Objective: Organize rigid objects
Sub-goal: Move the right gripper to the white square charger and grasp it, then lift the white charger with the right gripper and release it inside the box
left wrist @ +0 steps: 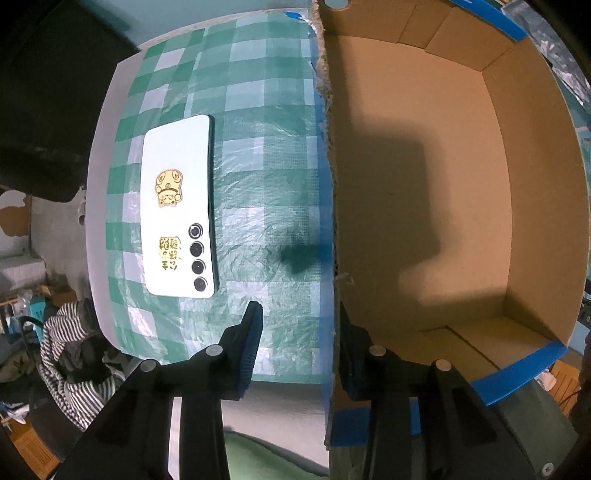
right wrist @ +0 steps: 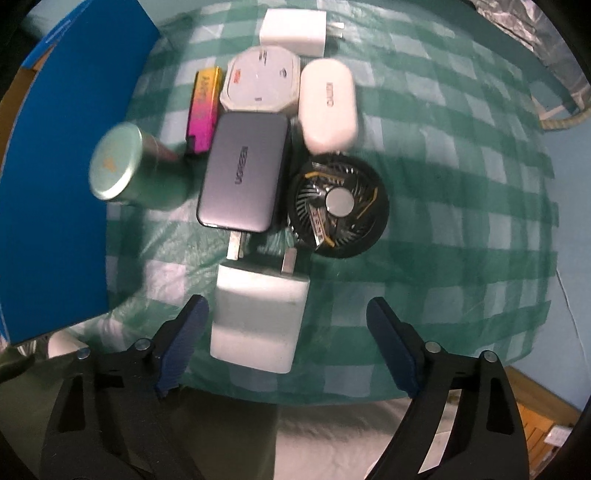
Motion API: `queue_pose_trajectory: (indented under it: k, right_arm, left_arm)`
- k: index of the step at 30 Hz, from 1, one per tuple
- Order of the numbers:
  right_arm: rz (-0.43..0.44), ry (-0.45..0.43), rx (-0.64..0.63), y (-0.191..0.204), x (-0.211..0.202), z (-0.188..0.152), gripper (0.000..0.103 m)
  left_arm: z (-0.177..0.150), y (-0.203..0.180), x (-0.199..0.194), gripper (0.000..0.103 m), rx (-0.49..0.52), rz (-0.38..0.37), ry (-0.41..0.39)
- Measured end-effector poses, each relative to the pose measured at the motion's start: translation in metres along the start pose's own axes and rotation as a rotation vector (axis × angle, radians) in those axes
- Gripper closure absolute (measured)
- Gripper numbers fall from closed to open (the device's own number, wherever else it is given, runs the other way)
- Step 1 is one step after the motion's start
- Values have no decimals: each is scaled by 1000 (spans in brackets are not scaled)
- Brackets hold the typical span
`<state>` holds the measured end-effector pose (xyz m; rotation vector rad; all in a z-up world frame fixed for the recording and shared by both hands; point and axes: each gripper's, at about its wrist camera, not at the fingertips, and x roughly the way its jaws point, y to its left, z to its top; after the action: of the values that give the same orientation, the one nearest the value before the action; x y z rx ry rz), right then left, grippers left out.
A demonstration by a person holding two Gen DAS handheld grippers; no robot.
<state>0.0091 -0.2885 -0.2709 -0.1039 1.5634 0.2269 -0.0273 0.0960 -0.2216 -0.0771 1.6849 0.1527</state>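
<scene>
In the left wrist view a cardboard box [left wrist: 424,166] edged with blue tape fills the right side. My left gripper [left wrist: 299,308] straddles its near wall [left wrist: 332,221], one finger outside over the cloth and one inside. The outer pad stands apart from the wall, so the gripper is open. A white phone [left wrist: 177,206] with gold stickers lies back-up on the green check cloth. In the right wrist view my right gripper [right wrist: 286,310] is open around a white charger [right wrist: 258,317] that lies flat, nearer the left finger [right wrist: 184,332], and no pad touches it.
Beyond the charger lie a grey UGREEN box [right wrist: 243,173], a black fan [right wrist: 340,206], a white oval case [right wrist: 328,103], a white octagonal device [right wrist: 258,81], a pink-yellow pack [right wrist: 205,107], a green tin [right wrist: 122,166] and another white charger [right wrist: 295,29]. The blue box wall [right wrist: 55,184] stands at left.
</scene>
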Motion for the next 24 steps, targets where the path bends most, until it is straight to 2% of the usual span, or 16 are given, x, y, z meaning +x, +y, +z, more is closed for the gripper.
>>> queue_pose_trajectory:
  k: [7,9,12,13,17,24]
  right_arm:
    - [4,19,0,8,18,-1,25]
    - [1,21,-2,12,25,-1,29]
    - [4,18,-8,19,30,0,40]
    - [5,20,-11,22,33,0,48]
    - [-21,10,-29,43,40,-1,50]
    - [0,-10,-30,33,25,-13,50]
  left_arm:
    - [-1,9,3,66,-9,-1,-4]
    - [-1,9,3,70,-6,0,-5]
    - [-1,6,3,73,10,3,-6]
    - [-1,5,2,74,16,5,-8]
    - [-3,6,2,78,14,-5,-7]
    - [-7,2,6,91,27,-29,1]
